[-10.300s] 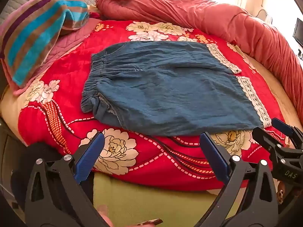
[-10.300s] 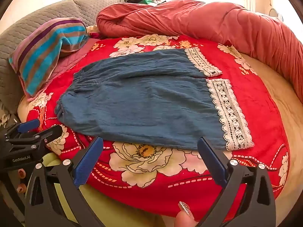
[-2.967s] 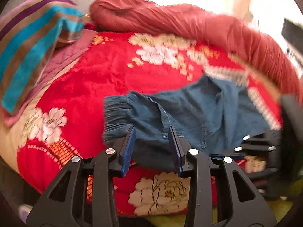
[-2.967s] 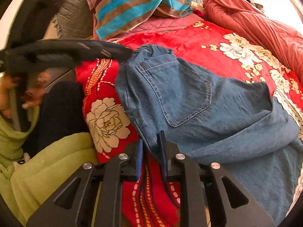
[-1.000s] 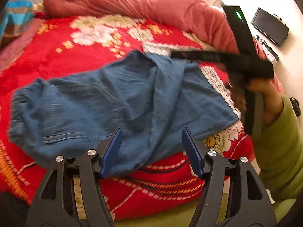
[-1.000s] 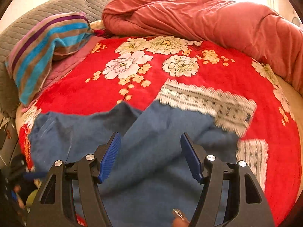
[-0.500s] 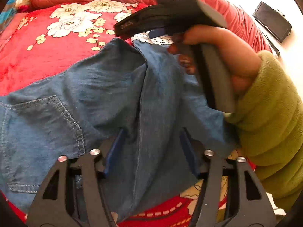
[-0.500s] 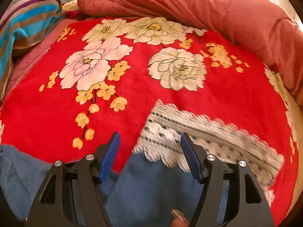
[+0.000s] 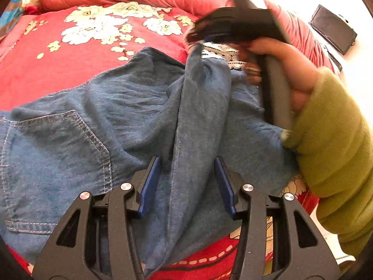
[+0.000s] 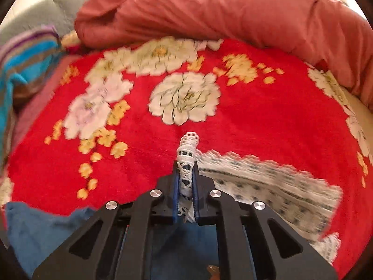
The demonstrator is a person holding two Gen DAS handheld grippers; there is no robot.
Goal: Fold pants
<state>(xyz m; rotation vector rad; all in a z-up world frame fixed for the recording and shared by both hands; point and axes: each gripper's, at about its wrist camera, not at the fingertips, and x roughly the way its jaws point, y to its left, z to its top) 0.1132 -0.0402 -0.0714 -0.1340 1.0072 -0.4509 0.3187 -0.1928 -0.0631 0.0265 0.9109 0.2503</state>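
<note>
The right gripper (image 10: 185, 182) is clamped on the white lace hem (image 10: 187, 154) of the pants (image 10: 42, 228); beyond its tips spreads the red blanket (image 10: 256, 116).

A bed fills nearly the whole scene, covered by a bright red blanket (image 10: 268, 121) printed with large white flowers and small yellow blossoms. Along its far side lies a long, bunched roll of salmon-pink quilt (image 10: 233, 11), creased along its length. At the left edge sits a pillow (image 10: 21, 70) striped in turquoise, brown and purple, with a grey quilted headboard (image 10: 58, 9) rising behind it. Beyond the bed on the right, a dark flat screen (image 9: 332, 29) stands tilted against a pale wall (image 9: 359, 53). Strong daylight washes out the upper right corner, so nothing there can be made out.
</note>
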